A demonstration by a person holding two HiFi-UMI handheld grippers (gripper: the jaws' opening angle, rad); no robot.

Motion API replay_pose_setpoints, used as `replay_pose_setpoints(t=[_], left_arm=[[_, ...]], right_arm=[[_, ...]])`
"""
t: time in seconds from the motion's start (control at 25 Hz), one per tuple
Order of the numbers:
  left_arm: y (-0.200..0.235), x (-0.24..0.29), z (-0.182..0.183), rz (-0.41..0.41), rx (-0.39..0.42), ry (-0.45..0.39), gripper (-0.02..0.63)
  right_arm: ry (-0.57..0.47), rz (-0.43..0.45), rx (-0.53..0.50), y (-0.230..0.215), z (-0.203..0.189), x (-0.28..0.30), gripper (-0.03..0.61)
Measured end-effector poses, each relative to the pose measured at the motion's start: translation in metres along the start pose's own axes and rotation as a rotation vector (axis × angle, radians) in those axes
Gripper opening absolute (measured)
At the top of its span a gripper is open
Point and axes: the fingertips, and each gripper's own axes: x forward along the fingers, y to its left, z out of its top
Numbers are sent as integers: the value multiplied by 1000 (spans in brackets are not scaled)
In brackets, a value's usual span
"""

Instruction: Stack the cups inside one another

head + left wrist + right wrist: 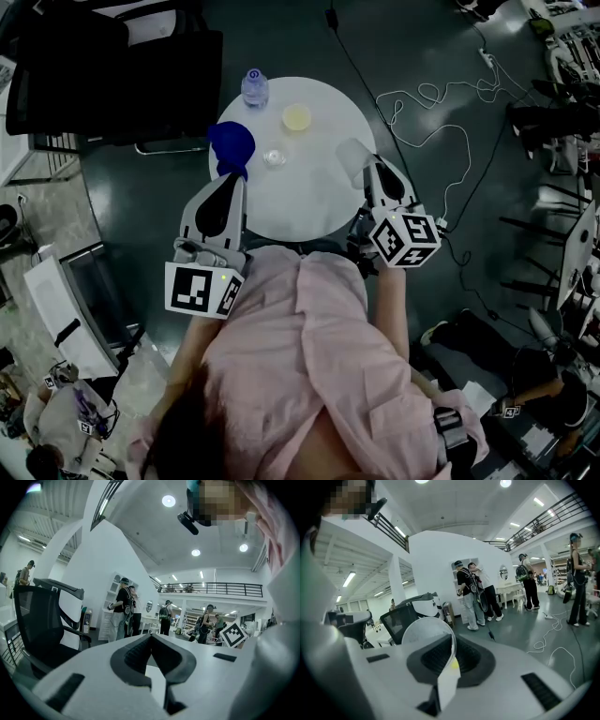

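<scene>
At the near right edge of the worktop (309,202), the right hand-held gripper (451,651) is clamped on the thin wall of a translucent cup (423,634) (likely light and easily crushed, so pinch gently at the rim). At its near left edge, the left hand-held gripper (151,638) has its jaws together with nothing between them. Farther in stand a blue cup (232,145), a clear cup (275,157) and a yellowish cup (296,117).

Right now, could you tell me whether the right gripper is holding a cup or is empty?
Holding one: the right gripper has its jaws shut on the wall of a translucent cup.
</scene>
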Motion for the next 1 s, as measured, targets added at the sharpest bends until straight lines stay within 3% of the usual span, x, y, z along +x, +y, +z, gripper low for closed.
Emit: replay_pose_setpoints(t=[1.0], left_arm=[[12,1,0,41,-20,-14,17]], right_arm=[[109,182,-115,43,1,45,37]])
